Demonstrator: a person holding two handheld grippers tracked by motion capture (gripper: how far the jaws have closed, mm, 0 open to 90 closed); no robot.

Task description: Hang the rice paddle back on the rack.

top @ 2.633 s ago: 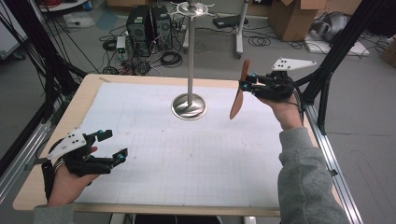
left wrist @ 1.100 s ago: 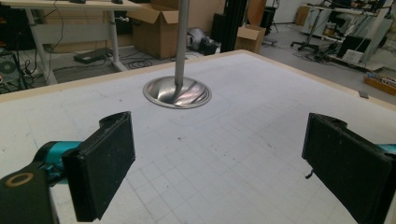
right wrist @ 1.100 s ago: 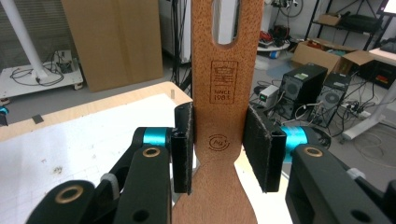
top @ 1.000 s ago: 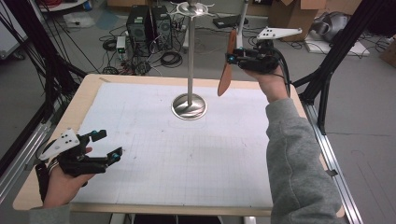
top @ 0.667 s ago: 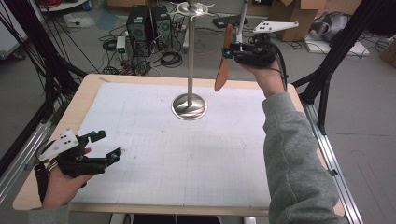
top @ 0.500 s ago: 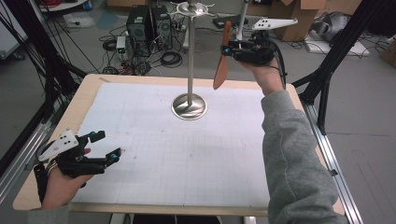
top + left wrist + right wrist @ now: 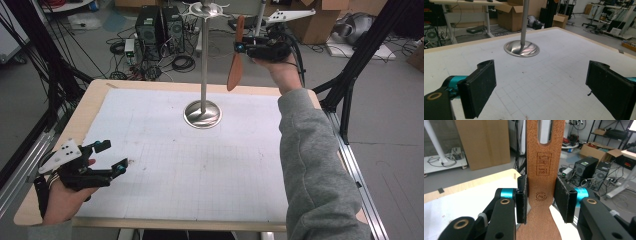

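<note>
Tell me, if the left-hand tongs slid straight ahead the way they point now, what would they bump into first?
Probably the round base of the metal stand. The left tongs stand open and empty, with bare white mat up to it, though depth is hard to judge.

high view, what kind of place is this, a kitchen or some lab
Most likely a lab or workshop, not a kitchen. The table is ringed by black rig struts, computer towers and loose cables sit on the floor behind it, and cardboard boxes stand nearby.
</note>
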